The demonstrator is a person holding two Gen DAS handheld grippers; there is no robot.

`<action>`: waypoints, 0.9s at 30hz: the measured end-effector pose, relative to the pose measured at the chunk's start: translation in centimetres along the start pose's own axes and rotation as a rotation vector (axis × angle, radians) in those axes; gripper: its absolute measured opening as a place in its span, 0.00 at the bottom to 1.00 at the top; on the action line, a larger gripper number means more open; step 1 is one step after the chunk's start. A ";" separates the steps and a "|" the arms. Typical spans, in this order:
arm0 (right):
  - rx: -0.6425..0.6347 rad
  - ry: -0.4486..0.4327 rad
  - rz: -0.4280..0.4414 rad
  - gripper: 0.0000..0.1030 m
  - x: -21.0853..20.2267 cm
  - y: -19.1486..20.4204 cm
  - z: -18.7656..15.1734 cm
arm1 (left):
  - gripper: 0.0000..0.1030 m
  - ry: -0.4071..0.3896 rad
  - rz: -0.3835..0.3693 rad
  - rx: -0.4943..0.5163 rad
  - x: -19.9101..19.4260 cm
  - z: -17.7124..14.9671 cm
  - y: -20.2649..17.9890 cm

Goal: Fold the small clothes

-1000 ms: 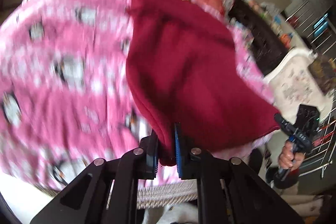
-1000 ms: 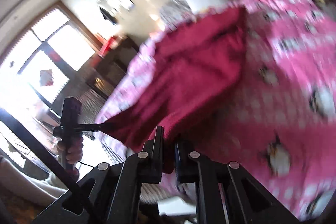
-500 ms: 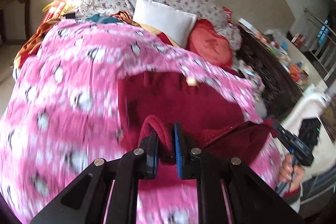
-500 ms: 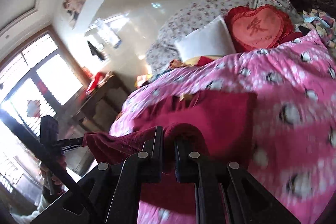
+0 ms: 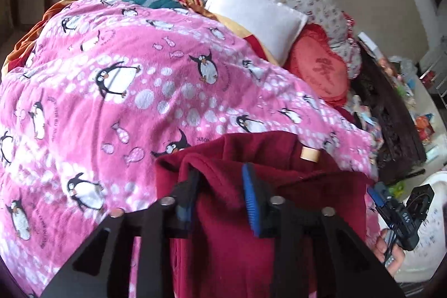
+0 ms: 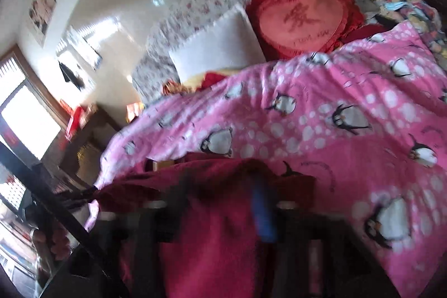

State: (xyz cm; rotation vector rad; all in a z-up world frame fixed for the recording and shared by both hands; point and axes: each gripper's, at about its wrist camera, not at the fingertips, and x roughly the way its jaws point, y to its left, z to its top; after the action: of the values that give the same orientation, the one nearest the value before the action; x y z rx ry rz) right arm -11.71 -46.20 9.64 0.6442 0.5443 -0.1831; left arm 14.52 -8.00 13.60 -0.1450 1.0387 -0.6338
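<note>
Maroon garment [image 5: 279, 158] now lowered onto penguin blanket [image 5: 111, 102], left tool [image 5: 220, 186] and right tool [image 6: 223, 203] both released, white pillow [image 5: 251, 16] beyond.

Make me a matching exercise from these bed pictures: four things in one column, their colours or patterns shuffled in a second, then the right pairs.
1. garment between the gripper fingers
2. blanket
3. square pillow
4. heart cushion

A. plain white
B. red, with a character on it
C. dark red fleece
D. pink with penguins

Pairs: 1-C, 2-D, 3-A, 4-B
</note>
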 end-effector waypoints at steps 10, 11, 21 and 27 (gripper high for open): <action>-0.323 -0.004 -0.059 0.60 -1.2 7.3 -1.8 | 0.75 -0.079 0.040 0.016 -3.7 -2.6 0.7; -0.370 0.034 -0.101 0.60 0.6 8.2 -2.4 | 0.75 -0.062 0.036 0.023 -3.6 -3.9 0.9; -0.287 0.050 -0.226 0.76 -0.8 4.9 -4.6 | 0.78 0.075 0.011 0.142 -4.1 -14.7 3.0; -0.269 0.065 -0.181 0.78 -7.2 3.1 -8.5 | 0.78 0.079 -0.055 0.243 -4.6 -18.6 2.1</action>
State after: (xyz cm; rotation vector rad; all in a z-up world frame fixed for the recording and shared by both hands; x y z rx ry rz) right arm -20.40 -38.54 9.42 0.3399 0.6766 -0.2545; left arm -1.79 -0.42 6.67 0.0649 1.0277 -0.8161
